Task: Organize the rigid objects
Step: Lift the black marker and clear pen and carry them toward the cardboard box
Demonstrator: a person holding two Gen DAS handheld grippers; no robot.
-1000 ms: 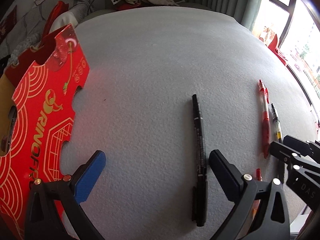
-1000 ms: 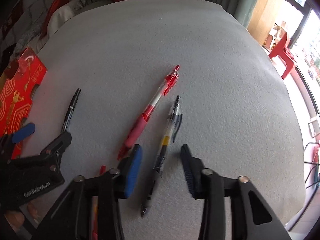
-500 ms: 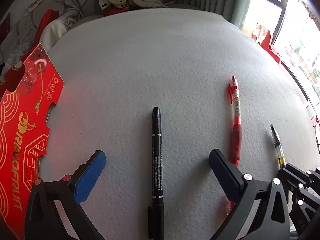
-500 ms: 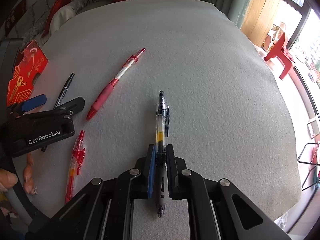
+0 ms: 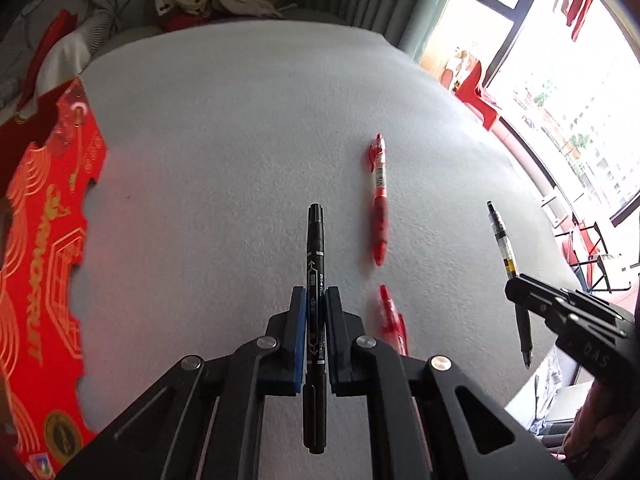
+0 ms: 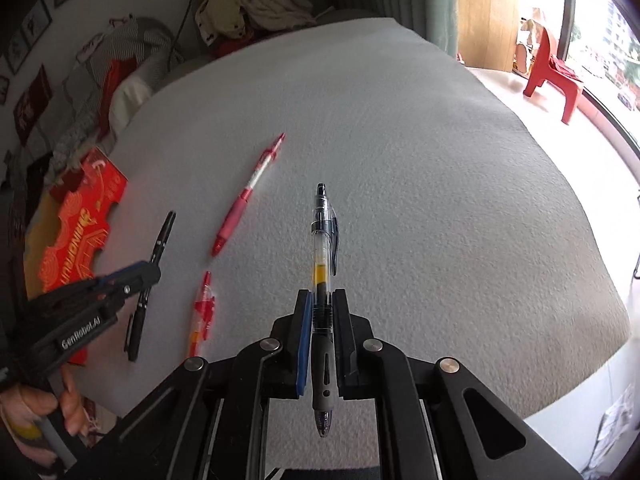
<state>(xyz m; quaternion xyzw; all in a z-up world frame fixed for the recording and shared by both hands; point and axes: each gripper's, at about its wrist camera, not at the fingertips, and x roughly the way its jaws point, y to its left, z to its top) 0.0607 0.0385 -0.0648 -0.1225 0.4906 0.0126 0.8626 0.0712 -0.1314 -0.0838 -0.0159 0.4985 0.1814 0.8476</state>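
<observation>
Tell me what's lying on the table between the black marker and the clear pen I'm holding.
Two red pens: the long red pen farther out and a shorter red pen nearer, both between black marker and clear pen, seen in the right wrist view.

The table cover looks like matt, rough foam. The marker is glossy plastic; the box is shiny printed card.

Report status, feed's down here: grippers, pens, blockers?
Left gripper shut on black marker. Right gripper shut on clear pen. Two red pens remain. Nothing blocking.
</observation>
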